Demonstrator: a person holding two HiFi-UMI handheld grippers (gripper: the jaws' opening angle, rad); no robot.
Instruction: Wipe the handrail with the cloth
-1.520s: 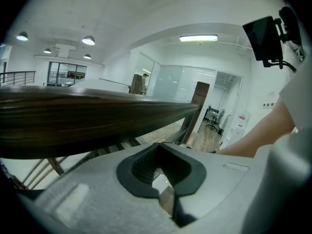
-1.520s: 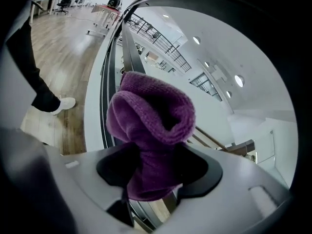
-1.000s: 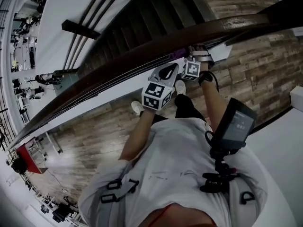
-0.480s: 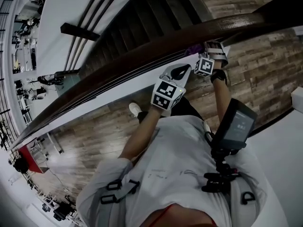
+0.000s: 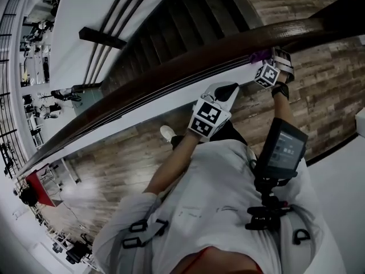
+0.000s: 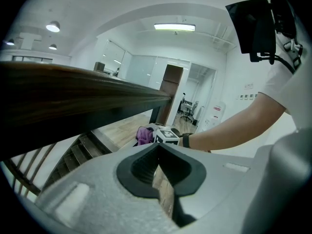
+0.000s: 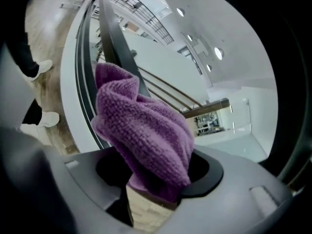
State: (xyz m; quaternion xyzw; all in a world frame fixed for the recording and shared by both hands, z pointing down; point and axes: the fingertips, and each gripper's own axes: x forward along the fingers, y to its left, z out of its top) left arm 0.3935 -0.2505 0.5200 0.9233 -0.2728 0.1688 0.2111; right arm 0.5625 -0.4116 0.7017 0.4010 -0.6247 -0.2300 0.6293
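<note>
- The right claw (image 5: 270, 60) has slid further along the handrail (image 5: 171, 67) over the last second, away from the person's body and towards the rail's far end. The wipe seems to be in mid-stroke, with more rail ahead of the claw.
- The right claw's jaws are clamped on the cloth (image 7: 141, 130), which bulges out in front of them in a thick wad. In the head view the cloth (image 5: 259, 56) sits at the claw's tip, against the near edge of the rail.
- The left claw (image 5: 223, 91) has trailed the same way. It now hangs just below the rail and behind the right claw, apart from the wood.
- In its own view the left claw (image 6: 157, 172) has its jaws drawn together at the tips, with nothing between them.
- The handrail (image 6: 73, 96) passes above the left claw as a long, dark brown wooden bar. It is smooth, faintly glossy and gently curved.
- The cloth is purple, with a nubbly, knit-like weave. It is soft and folded over itself.
- Both claws are pale grey moulded plastic with black ribbed pads. Each carries a cube of black-and-white square markers.
- Beneath the claws lies a wood-plank floor (image 5: 114, 158).
</note>
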